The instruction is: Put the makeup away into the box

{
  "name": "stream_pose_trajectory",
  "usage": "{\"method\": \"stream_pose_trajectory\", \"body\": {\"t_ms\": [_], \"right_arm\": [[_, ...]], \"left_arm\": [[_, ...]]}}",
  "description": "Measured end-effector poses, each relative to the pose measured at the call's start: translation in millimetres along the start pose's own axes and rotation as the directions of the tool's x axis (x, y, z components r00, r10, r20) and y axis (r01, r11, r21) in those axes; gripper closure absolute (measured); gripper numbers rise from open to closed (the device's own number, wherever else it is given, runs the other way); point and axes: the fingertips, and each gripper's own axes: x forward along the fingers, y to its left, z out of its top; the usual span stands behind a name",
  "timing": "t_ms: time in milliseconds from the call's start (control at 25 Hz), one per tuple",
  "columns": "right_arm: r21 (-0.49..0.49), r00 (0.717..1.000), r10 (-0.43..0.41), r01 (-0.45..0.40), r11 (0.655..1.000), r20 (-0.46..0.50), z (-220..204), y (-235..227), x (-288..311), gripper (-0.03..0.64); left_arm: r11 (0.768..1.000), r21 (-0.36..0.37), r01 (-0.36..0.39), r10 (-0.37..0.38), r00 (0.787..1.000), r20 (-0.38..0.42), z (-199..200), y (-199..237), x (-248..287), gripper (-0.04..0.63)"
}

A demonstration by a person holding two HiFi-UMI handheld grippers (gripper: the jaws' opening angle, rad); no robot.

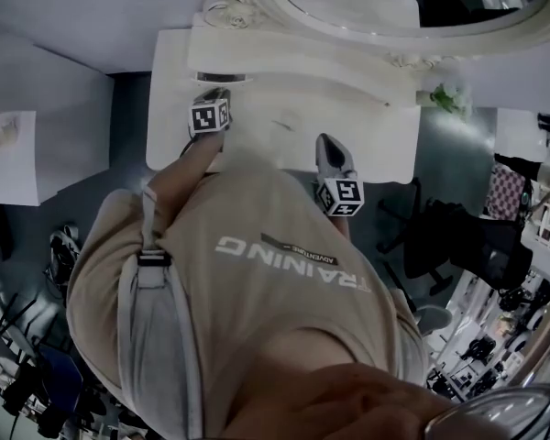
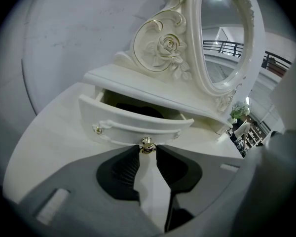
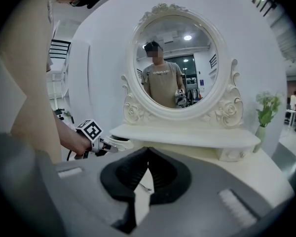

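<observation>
A white vanity table (image 1: 284,122) carries an oval mirror (image 3: 173,63) on a raised shelf. Under the shelf's left end a small white drawer (image 2: 133,122) stands pulled out. My left gripper (image 2: 147,148) is shut on its gold knob (image 2: 147,143), which sits pinched between the jaw tips. Something dark (image 2: 138,110) lies inside the drawer; I cannot tell what it is. No makeup shows on the tabletop. My right gripper (image 3: 147,151) hovers over the table's front middle, shut with nothing in it. From there the left gripper (image 3: 113,144) shows at the drawer.
A small plant in a vase (image 3: 264,113) stands at the table's right end beside a closed little drawer (image 3: 234,154). The wall rises right behind the mirror. A black office chair (image 1: 440,236) is on the floor to the right of the table.
</observation>
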Motion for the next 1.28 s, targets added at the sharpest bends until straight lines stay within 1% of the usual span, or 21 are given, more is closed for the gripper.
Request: {"method": "stream_pose_trajectory", "body": {"t_ms": [200, 320, 640, 760, 960, 1160, 1280], "right_arm": [[-0.006, 1.0, 0.0, 0.0, 1.0, 0.017, 3.4, 2.5, -3.6, 0.615], [-0.007, 1.0, 0.005, -0.005, 1.0, 0.023, 5.0, 5.2, -5.6, 0.615], [0.001, 1.0, 0.0, 0.0, 1.0, 0.011, -5.0, 13.6, -16.1, 0.615], [0.009, 1.0, -0.001, 0.001, 1.0, 0.002, -10.6, 14.3, -19.8, 0.615], [0.025, 1.0, 0.005, -0.005, 1.0, -0.016, -14.8, 10.4, -22.0, 0.615], [0.003, 1.0, 0.017, -0.017, 1.0, -0.022, -13.5, 8.1, -8.9, 0.615], [-0.006, 0.999, 0.033, -0.033, 0.999, -0.037, -15.3, 7.2, 1.7, 0.615]], "left_arm": [[1.0, -0.002, 0.0, 0.0, 1.0, -0.015, -13.9, -2.1, -9.8, 0.48], [1.0, 0.009, 0.002, -0.001, 1.0, -0.024, -20.0, -4.6, -14.3, 0.48], [1.0, 0.03, 0.004, -0.003, 0.999, -0.032, -30.6, -7.9, -20.3, 0.48], [0.998, 0.057, -0.006, 0.007, 1.0, -0.025, -32.7, -7.8, -19.1, 0.479], [0.992, 0.124, -0.026, 0.026, 1.0, 0.002, -29.9, -7.1, -27.6, 0.479], [0.993, 0.11, -0.033, 0.032, 0.999, 0.012, -40.0, 2.3, -38.6, 0.479], [0.997, 0.062, -0.048, 0.046, 0.999, 0.028, -48.4, 13.2, -47.2, 0.482]]}}
